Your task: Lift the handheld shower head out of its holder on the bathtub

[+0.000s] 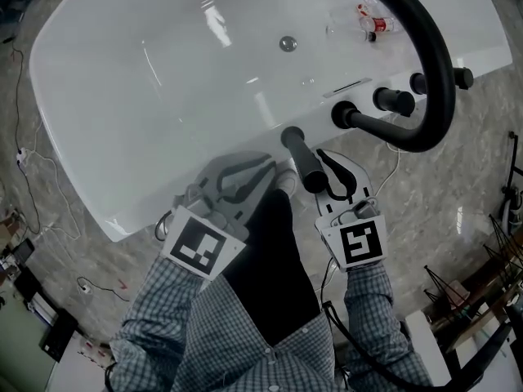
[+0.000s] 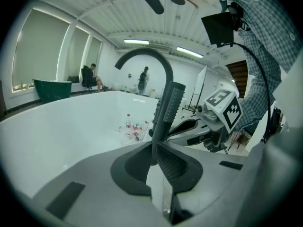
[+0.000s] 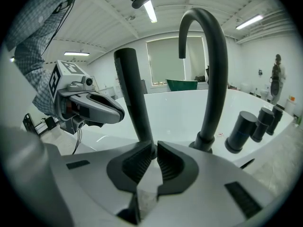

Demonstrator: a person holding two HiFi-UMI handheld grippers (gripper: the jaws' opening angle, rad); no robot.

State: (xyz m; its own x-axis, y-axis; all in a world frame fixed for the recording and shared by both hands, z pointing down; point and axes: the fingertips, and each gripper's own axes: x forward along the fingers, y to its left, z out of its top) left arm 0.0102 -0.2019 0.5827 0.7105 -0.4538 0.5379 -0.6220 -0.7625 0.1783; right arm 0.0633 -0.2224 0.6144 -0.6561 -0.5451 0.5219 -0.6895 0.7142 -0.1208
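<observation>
The handheld shower head (image 1: 301, 160) is a slim black wand standing upright in its holder on the near rim of the white bathtub (image 1: 122, 211). My left gripper (image 1: 270, 163) sits just to its left and my right gripper (image 1: 323, 155) just to its right, with both tips close beside the wand. In the left gripper view the jaws (image 2: 155, 150) are shut with nothing between them, and the ribbed shower head (image 2: 168, 112) rises right behind them. In the right gripper view the jaws (image 3: 155, 148) are likewise shut and empty, with the wand (image 3: 135, 98) just beyond.
A tall black arched faucet (image 1: 433, 72) stands on the rim to the right, with black knobs (image 1: 392, 100) beside it. Plastic bottles (image 1: 372, 23) lie inside the tub near the drain (image 1: 288, 44). Cables run across the marble floor (image 1: 49, 219).
</observation>
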